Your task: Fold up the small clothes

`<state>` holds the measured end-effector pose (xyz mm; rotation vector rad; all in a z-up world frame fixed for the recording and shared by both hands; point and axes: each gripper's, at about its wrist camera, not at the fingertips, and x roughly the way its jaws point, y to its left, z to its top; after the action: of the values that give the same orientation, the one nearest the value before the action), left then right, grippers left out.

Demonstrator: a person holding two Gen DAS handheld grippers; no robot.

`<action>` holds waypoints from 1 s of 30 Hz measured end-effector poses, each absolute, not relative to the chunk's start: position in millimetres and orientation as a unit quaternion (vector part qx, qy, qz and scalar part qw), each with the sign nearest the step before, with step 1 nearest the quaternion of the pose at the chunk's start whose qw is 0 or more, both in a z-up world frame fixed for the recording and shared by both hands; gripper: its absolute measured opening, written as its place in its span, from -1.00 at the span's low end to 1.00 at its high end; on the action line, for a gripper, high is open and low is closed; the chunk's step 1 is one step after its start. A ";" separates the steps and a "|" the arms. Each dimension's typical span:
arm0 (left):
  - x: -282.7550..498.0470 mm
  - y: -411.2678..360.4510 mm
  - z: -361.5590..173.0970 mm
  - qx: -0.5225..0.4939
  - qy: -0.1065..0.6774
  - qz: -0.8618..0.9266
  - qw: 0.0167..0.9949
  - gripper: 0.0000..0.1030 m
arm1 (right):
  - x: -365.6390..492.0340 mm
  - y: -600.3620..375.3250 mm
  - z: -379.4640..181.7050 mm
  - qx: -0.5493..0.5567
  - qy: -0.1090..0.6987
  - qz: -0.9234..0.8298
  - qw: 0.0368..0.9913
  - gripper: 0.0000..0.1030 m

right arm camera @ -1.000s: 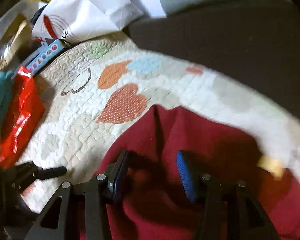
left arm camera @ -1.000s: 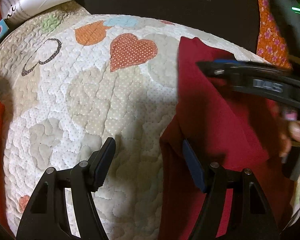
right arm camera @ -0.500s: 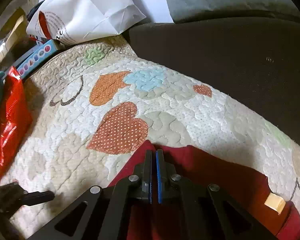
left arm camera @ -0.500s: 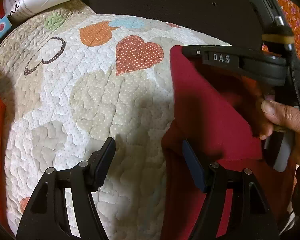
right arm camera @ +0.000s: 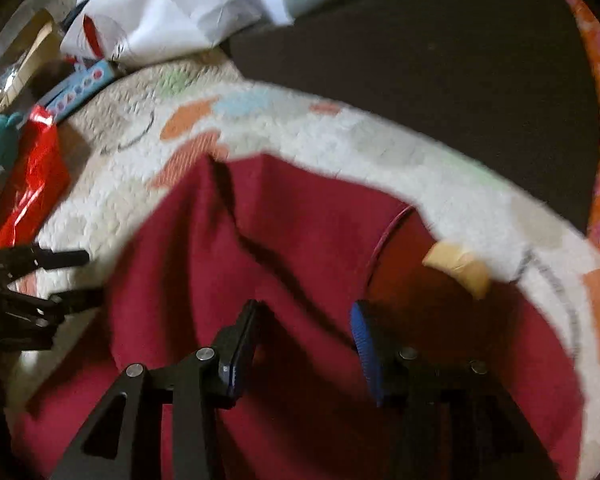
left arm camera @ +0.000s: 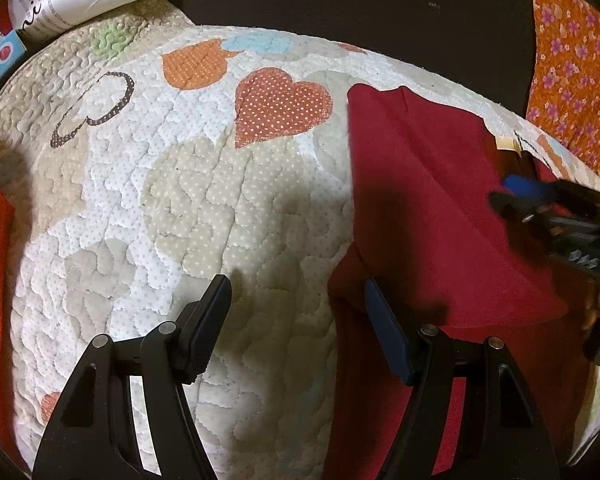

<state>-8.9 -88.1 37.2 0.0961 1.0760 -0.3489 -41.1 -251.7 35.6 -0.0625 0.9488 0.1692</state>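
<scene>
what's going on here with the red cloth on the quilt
A person is folding a dark red garment on a heart-patterned quilt, with a pair of tongs in each hand. One flap is already laid over the rest of the cloth. The right tongs are opening just above the fabric, nothing pinched between them. The left tongs hover open at the garment's edge, one finger over the quilt, the other over the red cloth, gripping nothing.
</scene>
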 end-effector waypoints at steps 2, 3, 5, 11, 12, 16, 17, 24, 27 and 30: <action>-8.7 -87.6 36.8 0.045 0.511 -0.165 0.842 0.35 | -41.4 -243.5 33.4 -0.063 0.454 0.075 0.886 -0.89; -8.4 -87.1 36.1 0.042 0.513 -0.165 0.842 0.35 | -43.7 -242.9 37.4 -0.071 0.447 0.072 0.889 -0.89; -8.4 -87.9 35.9 0.041 0.514 -0.165 0.841 0.35 | -46.6 -249.9 51.2 -0.060 0.426 0.055 0.901 -0.90; -10.3 -96.0 35.6 0.051 0.512 -0.173 0.840 0.35 | -31.8 -265.1 37.1 -0.016 0.432 -0.002 0.902 -0.90; -9.8 -95.8 35.3 0.050 0.513 -0.173 0.840 0.35 | -32.9 -264.1 36.2 -0.014 0.431 -0.006 0.902 -0.89; -8.8 -92.7 37.7 0.041 0.515 -0.171 0.839 0.35 | -65.2 -273.5 57.3 0.004 0.409 -0.010 0.912 -0.37; -8.8 -92.3 38.6 0.041 0.514 -0.171 0.840 0.35 | -83.0 -280.1 64.1 0.012 0.400 -0.026 0.916 -0.26; -17.1 -92.7 57.2 0.032 0.482 -0.183 0.856 0.35 | -181.3 -371.0 68.0 0.057 0.395 -0.243 0.884 -0.09; -18.3 -96.2 57.4 0.031 0.478 -0.188 0.857 0.35 | -185.6 -393.4 48.4 0.104 0.427 -0.203 0.875 -0.83; -19.2 -99.4 53.3 0.032 0.480 -0.190 0.856 0.35 | -183.3 -388.7 58.8 0.088 0.407 -0.196 0.888 -0.91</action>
<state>-19.2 -99.4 53.3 0.0673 1.0081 -0.3997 -183.3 -388.7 58.8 0.1826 0.8456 -0.4081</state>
